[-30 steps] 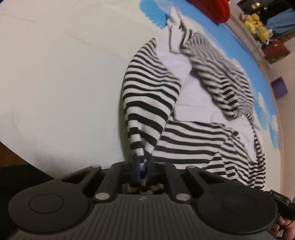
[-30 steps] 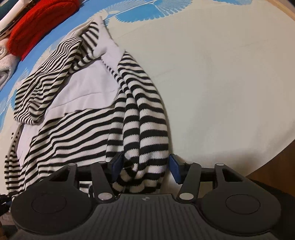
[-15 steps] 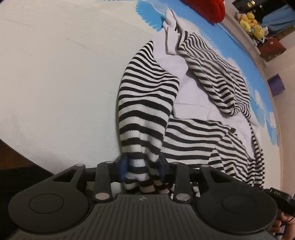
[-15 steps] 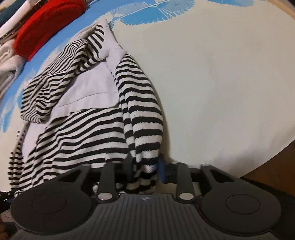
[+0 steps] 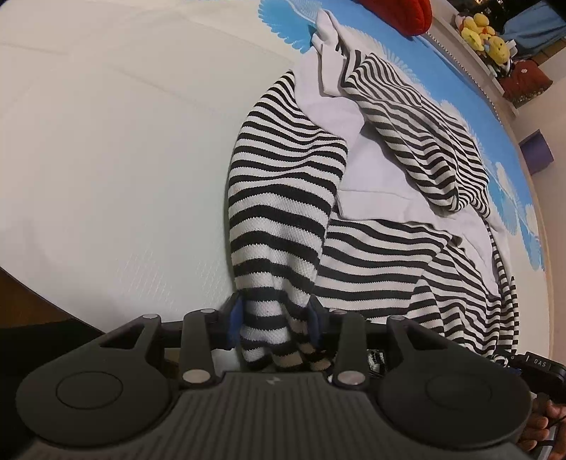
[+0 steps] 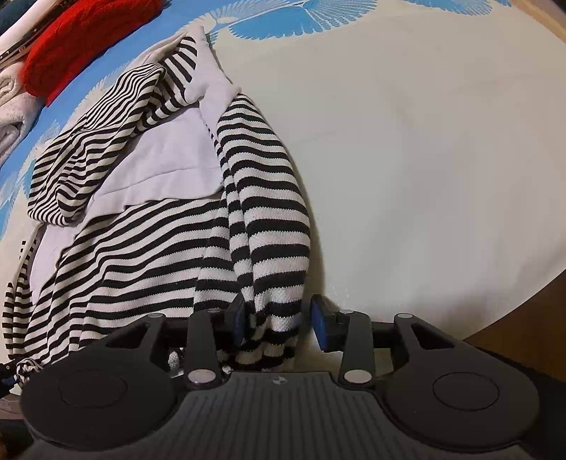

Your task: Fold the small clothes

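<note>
A black-and-white striped top (image 5: 371,269) with white panels lies spread on the cream bedcover (image 5: 106,159). Its one sleeve (image 5: 279,219) runs down into my left gripper (image 5: 275,318), whose jaws are opening; the cuff sits loosely between the blue pads (image 5: 234,320). In the right wrist view the same top (image 6: 141,254) lies to the left. Its other sleeve (image 6: 269,230) ends between the jaws of my right gripper (image 6: 279,318), which are opening too. There the right pad (image 6: 320,327) stands clear of the cloth.
A red knitted item (image 6: 81,39) and pale folded clothes (image 6: 10,106) lie at the far side on the blue-patterned cover. Yellow plush toys (image 5: 484,32) and a purple box (image 5: 536,155) stand beyond the bed. Dark floor (image 6: 523,336) shows past the near edge. A hand (image 5: 544,424) shows bottom right.
My left jaws, shut tight on the cuff a second ago, have spread apart. My right jaws narrowed onto the other sleeve, then widened again. Neither gripper has shifted noticeably.
</note>
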A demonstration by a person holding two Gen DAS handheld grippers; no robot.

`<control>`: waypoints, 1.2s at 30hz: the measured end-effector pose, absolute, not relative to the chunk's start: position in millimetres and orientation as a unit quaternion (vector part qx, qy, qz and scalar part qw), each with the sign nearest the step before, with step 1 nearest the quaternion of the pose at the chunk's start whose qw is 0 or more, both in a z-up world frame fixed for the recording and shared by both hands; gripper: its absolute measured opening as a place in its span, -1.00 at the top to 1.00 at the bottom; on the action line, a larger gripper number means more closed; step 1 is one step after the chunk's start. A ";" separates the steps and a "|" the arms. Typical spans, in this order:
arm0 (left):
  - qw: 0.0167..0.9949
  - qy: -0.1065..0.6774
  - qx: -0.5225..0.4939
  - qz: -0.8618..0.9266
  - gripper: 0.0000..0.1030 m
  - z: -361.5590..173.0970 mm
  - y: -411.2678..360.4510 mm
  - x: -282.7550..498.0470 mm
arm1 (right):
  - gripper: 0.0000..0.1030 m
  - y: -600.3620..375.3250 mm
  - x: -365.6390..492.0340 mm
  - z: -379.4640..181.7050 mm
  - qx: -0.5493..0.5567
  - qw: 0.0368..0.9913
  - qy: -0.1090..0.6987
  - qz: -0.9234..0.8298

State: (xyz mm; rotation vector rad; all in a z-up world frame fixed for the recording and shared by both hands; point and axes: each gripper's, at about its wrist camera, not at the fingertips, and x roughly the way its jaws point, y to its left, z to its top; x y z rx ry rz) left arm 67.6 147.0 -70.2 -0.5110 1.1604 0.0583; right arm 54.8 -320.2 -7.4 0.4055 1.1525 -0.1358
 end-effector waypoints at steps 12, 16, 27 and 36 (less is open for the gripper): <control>0.804 0.547 -0.232 0.021 0.14 -71.8 145.9 66.0 | 0.23 -318.5 55.1 -7.3 0.185 0.818 0.542 -0.060; 0.807 0.547 -0.222 0.012 0.39 -71.7 142.4 65.1 | 0.29 -318.0 54.8 -7.3 0.183 0.819 0.540 -0.055; 0.810 0.549 -0.207 -0.006 0.66 -70.7 135.7 65.0 | 0.74 -316.6 55.7 -5.3 0.188 0.822 0.537 -0.026; 0.811 0.551 -0.196 -0.007 0.66 -71.7 132.3 65.5 | 0.74 -313.0 57.5 -5.6 0.169 0.823 0.541 -0.026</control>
